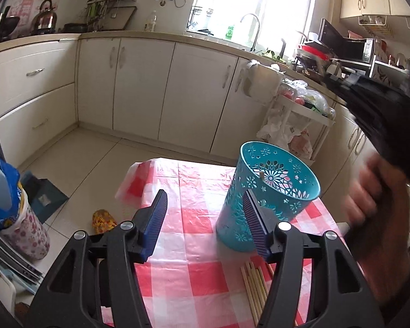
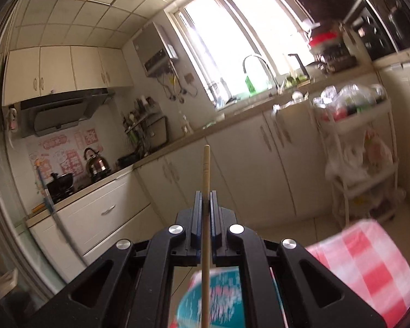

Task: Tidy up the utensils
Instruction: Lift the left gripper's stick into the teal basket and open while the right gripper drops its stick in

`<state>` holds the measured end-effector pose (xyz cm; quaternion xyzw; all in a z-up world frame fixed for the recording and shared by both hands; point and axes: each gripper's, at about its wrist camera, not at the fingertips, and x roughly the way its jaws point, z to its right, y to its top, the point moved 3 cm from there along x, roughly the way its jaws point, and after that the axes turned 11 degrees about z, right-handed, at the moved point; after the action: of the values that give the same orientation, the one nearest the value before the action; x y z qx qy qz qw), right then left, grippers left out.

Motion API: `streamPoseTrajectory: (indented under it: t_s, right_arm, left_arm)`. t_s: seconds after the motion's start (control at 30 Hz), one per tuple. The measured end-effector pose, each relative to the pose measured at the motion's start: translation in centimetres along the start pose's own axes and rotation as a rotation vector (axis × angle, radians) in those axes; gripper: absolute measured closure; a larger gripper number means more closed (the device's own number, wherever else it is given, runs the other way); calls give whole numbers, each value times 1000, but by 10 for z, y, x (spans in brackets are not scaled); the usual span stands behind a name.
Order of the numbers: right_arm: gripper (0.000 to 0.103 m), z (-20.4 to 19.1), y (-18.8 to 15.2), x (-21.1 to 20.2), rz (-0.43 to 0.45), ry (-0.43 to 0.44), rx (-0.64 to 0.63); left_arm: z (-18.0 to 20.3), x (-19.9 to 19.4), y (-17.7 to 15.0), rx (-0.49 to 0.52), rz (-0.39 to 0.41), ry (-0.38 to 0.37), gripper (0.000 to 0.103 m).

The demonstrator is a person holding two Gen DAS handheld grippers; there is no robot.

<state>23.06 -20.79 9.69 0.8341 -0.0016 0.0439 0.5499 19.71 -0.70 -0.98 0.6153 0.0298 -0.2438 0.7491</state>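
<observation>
Above the perforated teal plastic holder (image 2: pixel 213 298), right gripper (image 2: pixel 205 202) pinches one wooden chopstick (image 2: pixel 205 218) lengthwise — left gripper (image 1: pixel 205 218), jaws spread empty, flanks the holder's near side.

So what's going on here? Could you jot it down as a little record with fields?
setting: home kitchen, table under a red-and-white checked tablecloth
container: teal cut-out utensil holder, upright on the cloth, one chopstick end showing inside
loose utensils: bundle of wooden chopsticks lying on the cloth in front of the holder
left gripper: open, nothing between its fingers, beside the holder
right gripper: shut on a single chopstick, above the holder
</observation>
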Motion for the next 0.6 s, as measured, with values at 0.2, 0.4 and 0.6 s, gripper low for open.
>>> streamPoseTrajectory:
  t_s: [0.2,0.4,0.6]
  right_arm:
    - [97,4,-26,38,-102,-47,-81]
    - [91,4,-45,26,-172,-41,-117]
    - [81,5,-46,-20,-190,-23,-90]
  left_arm:
    - [-3,-8,-7,-2,-10,-22,46]
    - [-5,-14,-15,-7,-25,-19,45]
    - [-2,-25,-21,5,-48,14,41]
